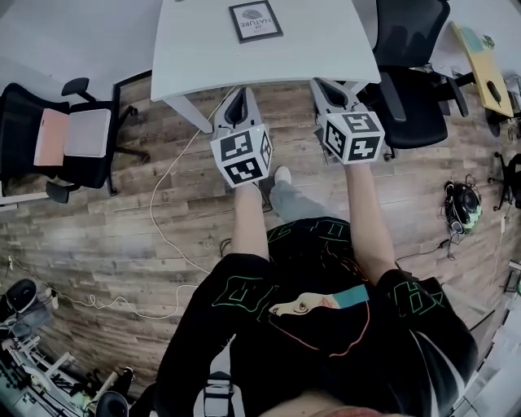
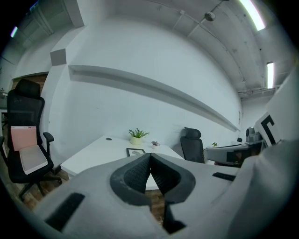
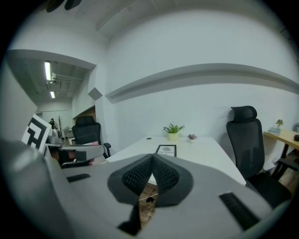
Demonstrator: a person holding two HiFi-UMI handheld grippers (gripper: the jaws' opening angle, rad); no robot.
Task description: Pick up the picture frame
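Observation:
A black picture frame with a white print lies flat on the white table, toward its far side. It also shows small in the left gripper view as the frame and in the right gripper view as the frame. My left gripper is shut and empty, its tip at the table's near edge. My right gripper is shut and empty too, just over that same edge. Both point at the table, well short of the frame. Tips meet at left gripper and right gripper.
A black office chair stands right of the table, another chair with pink and white cushions to the left. Two small potted plants sit at the table's far end. A white cable trails over the wood floor. A yellow side table is far right.

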